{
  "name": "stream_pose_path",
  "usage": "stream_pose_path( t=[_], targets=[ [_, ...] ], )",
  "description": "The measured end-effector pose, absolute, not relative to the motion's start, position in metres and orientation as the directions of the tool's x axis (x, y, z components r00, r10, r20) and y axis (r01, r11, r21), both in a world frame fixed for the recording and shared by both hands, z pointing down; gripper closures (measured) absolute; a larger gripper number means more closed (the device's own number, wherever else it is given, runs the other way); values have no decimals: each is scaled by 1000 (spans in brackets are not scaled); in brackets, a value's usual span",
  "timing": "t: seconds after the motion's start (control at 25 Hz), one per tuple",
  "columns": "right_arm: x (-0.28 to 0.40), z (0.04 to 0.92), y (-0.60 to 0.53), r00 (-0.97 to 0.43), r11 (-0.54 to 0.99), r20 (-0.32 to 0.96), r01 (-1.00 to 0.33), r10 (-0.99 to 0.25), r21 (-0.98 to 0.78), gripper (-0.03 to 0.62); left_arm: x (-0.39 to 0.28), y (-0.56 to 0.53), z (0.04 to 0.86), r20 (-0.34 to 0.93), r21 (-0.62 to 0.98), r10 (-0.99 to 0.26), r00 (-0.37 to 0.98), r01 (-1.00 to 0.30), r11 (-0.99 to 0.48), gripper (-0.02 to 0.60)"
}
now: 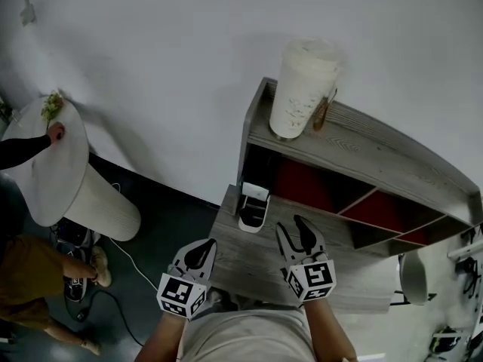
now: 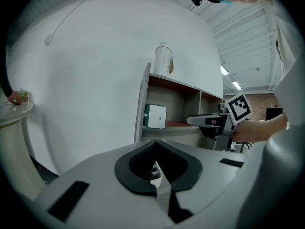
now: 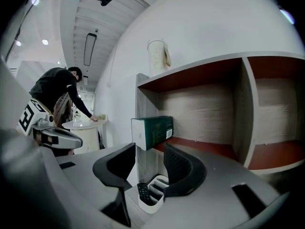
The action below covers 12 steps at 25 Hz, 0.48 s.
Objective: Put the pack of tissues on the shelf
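The pack of tissues [image 3: 153,132], a green box with a white end, lies at the left front edge of the shelf's lower compartment [image 3: 209,149]; it also shows as the tissue pack [image 2: 155,116] and from above as the pack [image 1: 255,193]. My right gripper [image 3: 150,152] is open just in front of and below the pack, with nothing between its pads. The right gripper [image 1: 296,234] hovers over the grey desk top [image 1: 241,266]. My left gripper [image 2: 155,146] is shut on nothing, back at the desk's near left corner, where the left gripper [image 1: 199,256] shows from above.
A white holder [image 1: 252,217] with a remote stands on the desk under the pack. A tall white cup [image 1: 302,89] sits on the shelf top. A round white table [image 1: 45,164] with a person's hand [image 1: 56,132] on it stands at left; cables lie on the floor.
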State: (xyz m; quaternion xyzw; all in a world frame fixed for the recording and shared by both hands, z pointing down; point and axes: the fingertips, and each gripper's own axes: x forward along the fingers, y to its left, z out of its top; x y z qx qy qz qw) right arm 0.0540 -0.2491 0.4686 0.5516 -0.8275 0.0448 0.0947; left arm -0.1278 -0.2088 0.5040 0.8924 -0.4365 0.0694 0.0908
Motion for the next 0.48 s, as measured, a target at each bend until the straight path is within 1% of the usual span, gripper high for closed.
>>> stream_pose_path(
  t=[0.12,0.28,0.48],
  targets=[
    [70,469,-233,-366,376,202,-926,-909,16,444,-109,-206,502,200,102,-755,624,-780,-617,566],
    [87,473,-214,-372,377,205,-926,-905,-14,510,-87,-202,502,202,100,-742,640,-767,-634,566],
    [105,478,-194,-387,387,215,-921,-896,-45,560,-63,-196,500,203,97,-729,653,-755,-649,566]
  ],
)
